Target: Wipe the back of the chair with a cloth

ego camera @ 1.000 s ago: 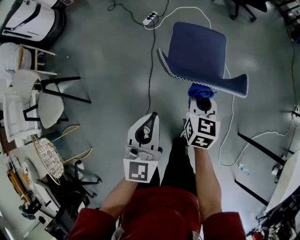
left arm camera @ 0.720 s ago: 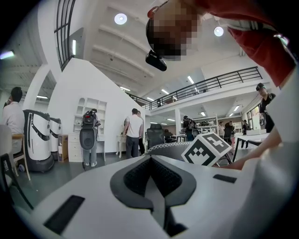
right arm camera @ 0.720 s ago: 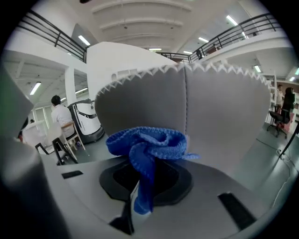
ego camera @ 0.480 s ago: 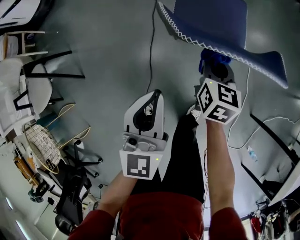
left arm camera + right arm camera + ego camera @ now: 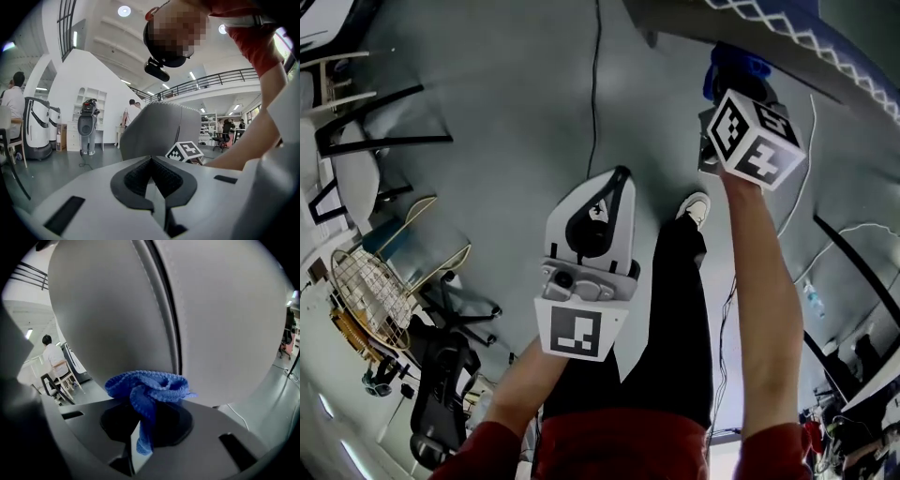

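The chair (image 5: 769, 23) crosses the top of the head view, its blue edge trimmed with white stitching. My right gripper (image 5: 729, 82) is raised to it, shut on a bunched blue cloth (image 5: 736, 64). In the right gripper view the cloth (image 5: 145, 390) lies against the chair's grey back (image 5: 117, 310), which fills the frame, and a tail of cloth hangs between the shut jaws. My left gripper (image 5: 617, 178) hangs lower, apart from the chair, shut with nothing in it. The left gripper view shows the chair back (image 5: 159, 129) ahead, with the right gripper's marker cube (image 5: 185, 151) beside it.
A black cable (image 5: 593, 75) runs across the grey floor. White chairs (image 5: 352, 159), a wire basket (image 5: 370, 291) and a black office chair (image 5: 441, 403) crowd the left side. My own leg and shoe (image 5: 694, 206) are below the grippers. People stand far off (image 5: 132, 112).
The right gripper has risen with the cloth up to the chair's back. The chair has slid to the top edge of the head view. The left gripper has held its place.
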Demonstrator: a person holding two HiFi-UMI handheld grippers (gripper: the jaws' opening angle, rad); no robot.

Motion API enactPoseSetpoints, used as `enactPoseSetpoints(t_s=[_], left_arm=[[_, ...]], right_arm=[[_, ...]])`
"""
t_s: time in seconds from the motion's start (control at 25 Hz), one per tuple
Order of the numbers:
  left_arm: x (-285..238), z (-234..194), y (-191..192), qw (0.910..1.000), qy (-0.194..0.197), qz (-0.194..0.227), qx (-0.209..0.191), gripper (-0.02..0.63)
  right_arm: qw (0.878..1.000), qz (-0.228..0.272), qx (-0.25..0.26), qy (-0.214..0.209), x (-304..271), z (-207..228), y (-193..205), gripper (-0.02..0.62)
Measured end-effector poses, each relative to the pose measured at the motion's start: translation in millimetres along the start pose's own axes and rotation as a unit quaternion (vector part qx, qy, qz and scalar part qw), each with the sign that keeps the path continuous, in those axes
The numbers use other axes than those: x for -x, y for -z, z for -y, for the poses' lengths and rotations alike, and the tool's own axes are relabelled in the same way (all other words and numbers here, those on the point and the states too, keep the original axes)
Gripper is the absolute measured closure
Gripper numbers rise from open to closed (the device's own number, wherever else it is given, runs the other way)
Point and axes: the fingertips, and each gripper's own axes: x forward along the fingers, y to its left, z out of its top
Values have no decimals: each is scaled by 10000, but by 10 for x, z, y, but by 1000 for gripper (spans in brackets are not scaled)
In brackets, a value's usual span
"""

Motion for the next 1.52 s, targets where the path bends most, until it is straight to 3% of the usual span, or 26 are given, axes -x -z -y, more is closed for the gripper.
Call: enactPoseSetpoints(t_s=[0.16,0.44,0.64,0.84,1.12,1.52], left_arm=[[73,13,216,9997,30,-227,117,592],[65,52,241,9996,132,-233,61,592],[95,-99,176,9997,-4,-252,-2,592],[133,-214,-4,9997,-113,-195,7,592],[241,-333,-406,9994,-179,-294,-46,592],[217,-500,-1210,9995,-285,-79,-91,592]], right_arm=[[9997,-249,62,-13,-295,31,220,532],[9986,-509,103,44,-594,117,480,532],[9987,-506,36,0,-503,67,490,532],[9991,-410,-43,-137,-64,-180,404,532],[9988,-34,282,-407,909,-724,-80,532],[9933,807,677,-476,1916,-1279,-1327,532]])
